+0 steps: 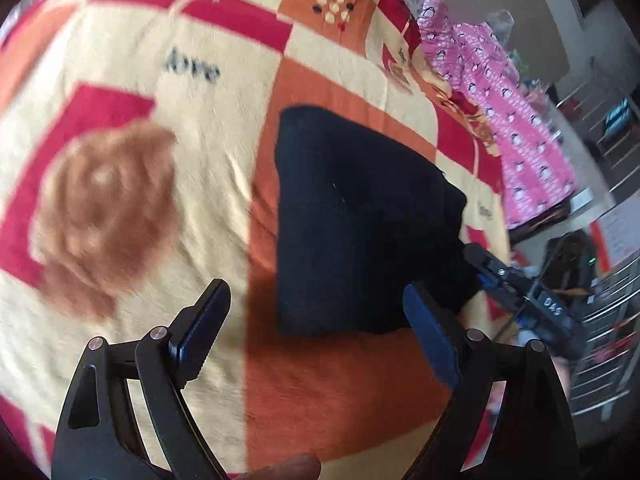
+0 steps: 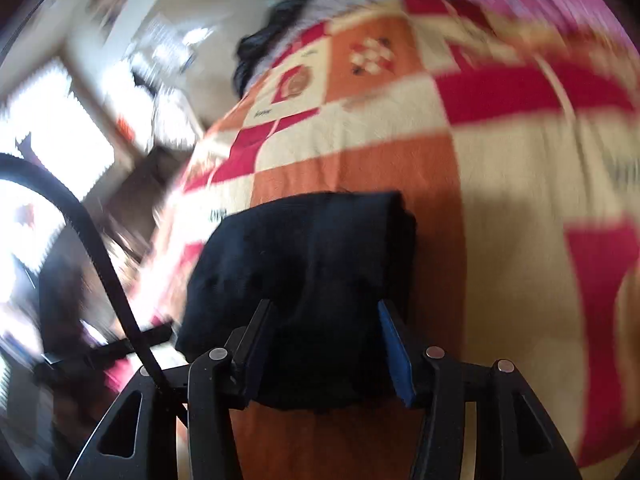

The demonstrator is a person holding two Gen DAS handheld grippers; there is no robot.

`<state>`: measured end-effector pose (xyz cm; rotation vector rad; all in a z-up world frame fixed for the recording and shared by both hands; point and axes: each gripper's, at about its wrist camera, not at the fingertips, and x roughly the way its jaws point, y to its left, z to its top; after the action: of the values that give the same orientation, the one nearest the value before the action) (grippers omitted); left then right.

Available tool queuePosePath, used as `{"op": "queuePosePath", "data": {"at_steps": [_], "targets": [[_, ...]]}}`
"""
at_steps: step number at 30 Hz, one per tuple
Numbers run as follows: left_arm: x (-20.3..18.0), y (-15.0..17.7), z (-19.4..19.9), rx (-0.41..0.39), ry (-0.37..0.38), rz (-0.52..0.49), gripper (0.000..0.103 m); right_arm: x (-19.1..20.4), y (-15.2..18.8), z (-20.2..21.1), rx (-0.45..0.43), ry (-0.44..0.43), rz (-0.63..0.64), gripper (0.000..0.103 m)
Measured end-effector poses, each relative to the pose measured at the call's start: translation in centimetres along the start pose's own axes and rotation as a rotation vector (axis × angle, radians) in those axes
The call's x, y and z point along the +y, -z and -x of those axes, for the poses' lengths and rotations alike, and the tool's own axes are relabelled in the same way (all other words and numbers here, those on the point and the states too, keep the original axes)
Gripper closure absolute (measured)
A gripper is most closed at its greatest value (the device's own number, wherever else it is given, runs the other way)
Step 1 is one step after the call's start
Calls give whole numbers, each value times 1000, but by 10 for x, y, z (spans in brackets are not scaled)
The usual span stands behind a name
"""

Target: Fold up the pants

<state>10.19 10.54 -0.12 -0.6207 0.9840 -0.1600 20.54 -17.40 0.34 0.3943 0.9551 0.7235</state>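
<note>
— Any lettering noted?
— Blanket [image 1: 224, 184], cream square: dark word "love" [image 1: 194, 67], slightly blurred. Smaller dark words stood on other cream squares [image 1: 485, 212]; too blurred to read.
— Anything on the tools?
— Right gripper [image 1: 478, 260], seen from the left wrist: white marking [image 1: 551, 305], upside down, unreadable.

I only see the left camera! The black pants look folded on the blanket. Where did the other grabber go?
Observer: The right gripper sits at the near edge of the black pants, fingers apart on either side of the cloth, not pinched.
Operator: Is the pants pile neat?
Observer: From the right view it is a thick stacked bundle with a rounded fold along its far edge.
Operator: What's past the bed that way?
Observer: A bright window glares on the left, and a black cable curves beside that gripper.
</note>
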Motion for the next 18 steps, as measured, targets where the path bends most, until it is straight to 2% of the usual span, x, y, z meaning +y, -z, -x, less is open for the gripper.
{"op": "queuePosePath", "data": {"at_steps": [3, 5, 6, 7, 9, 12, 13, 15, 18], "targets": [[-1, -3, -14, 64, 96, 61, 14, -7, -1, -2, 10, -35, -52, 50], [-7, -5, -14, 54, 90, 49, 14, -7, -2, -1, 30, -50, -52, 47], [-8, -7, -13, 55, 92, 52, 14, -9, -5, 3, 37, -32, -57, 47], [-7, -7, -12, 59, 96, 64, 14, -17, -5, 12, 17, 33, -93, 47], [-5, -6, -9, 52, 112, 79, 14, -30, 0, 22, 2, 63, -177, 47], [4, -9, -9, 37, 163, 138, 14, -40, 11, 8, 92, -61, -221, 47], [9, -9, -9, 37, 184, 169, 14, -37, 13, 8, 78, -67, -206, 46], [14, -11, -8, 42, 206, 200, 14, -30, 11, 0, 90, -97, -171, 37], [11, -11, -6, 49, 192, 174, 15, -21, 10, -9, 106, -94, -133, 37]]}}
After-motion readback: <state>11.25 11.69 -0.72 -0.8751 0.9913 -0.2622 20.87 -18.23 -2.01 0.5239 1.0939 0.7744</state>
